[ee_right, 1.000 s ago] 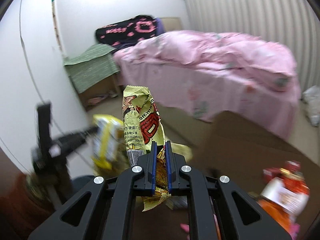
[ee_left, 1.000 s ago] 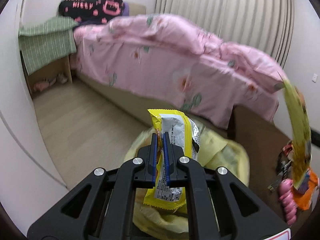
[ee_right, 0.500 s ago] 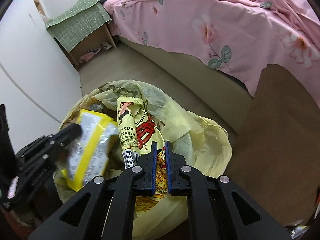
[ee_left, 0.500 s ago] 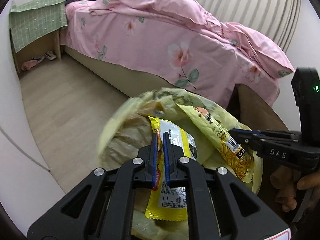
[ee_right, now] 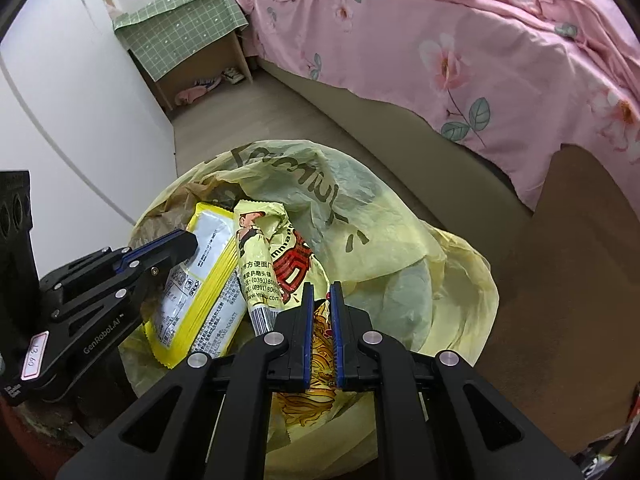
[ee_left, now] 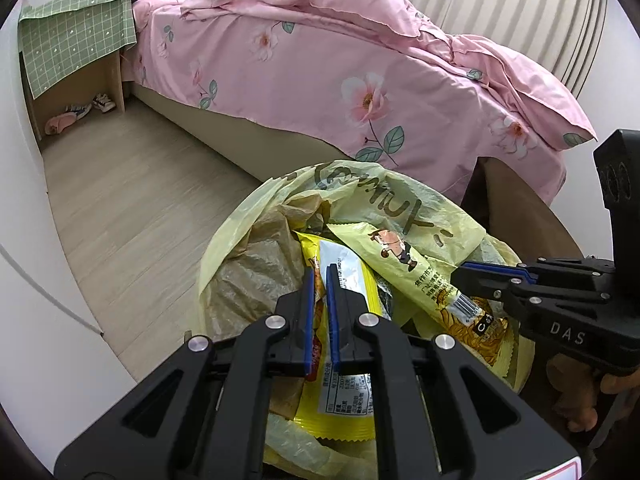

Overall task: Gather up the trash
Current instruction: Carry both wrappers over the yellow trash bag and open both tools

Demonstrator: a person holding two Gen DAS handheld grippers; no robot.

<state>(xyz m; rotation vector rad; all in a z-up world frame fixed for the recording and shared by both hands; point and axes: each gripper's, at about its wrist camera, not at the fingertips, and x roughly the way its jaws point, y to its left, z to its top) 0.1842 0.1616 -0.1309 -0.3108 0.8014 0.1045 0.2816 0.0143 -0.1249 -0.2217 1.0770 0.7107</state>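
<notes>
Over the bin bag, both tools tilt downward, clamping wrappers.

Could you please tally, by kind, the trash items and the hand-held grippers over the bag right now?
Snack wrappers: 2, a yellow-edged wrapper and a noodle packet
Yellow bin bag: 1
Hand-held grippers: 2, left hand-held gripper and right hand-held gripper, each shut on one wrapper
Total: 5

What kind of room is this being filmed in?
Most likely a bedroom. A bed with a pink floral quilt fills the far side, a small bedside cabinet under a green checked cloth stands by its head, and a bin lined with a yellow bag sits on the floor.
</notes>
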